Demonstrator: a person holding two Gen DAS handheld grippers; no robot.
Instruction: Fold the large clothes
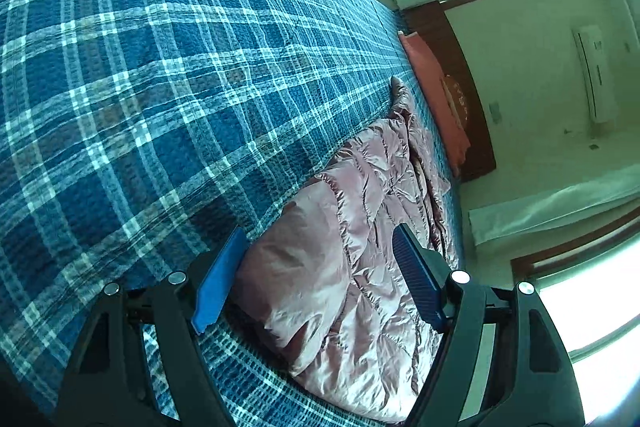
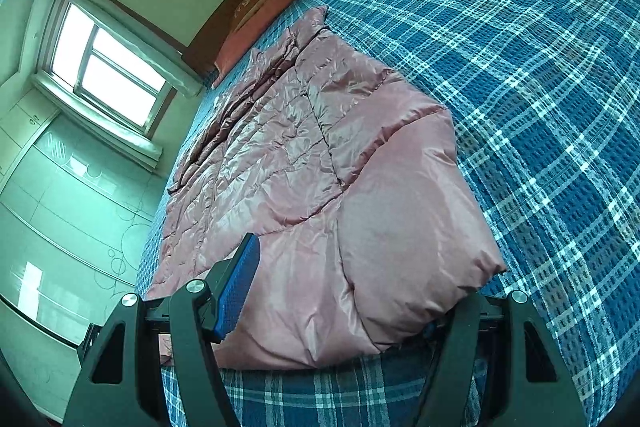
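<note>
A shiny pink quilted down jacket lies lengthwise on the bed, stretching away toward the headboard; it also fills the middle of the right wrist view. My left gripper is open, its blue pads straddling the jacket's near end just above the fabric. My right gripper is open around the jacket's near corner; its left pad rests beside the fabric and its right pad is hidden under a puffy fold.
The bed is covered by a blue plaid spread. A pink pillow leans on the dark wooden headboard. A window and a pale wardrobe stand beyond the bed's edge.
</note>
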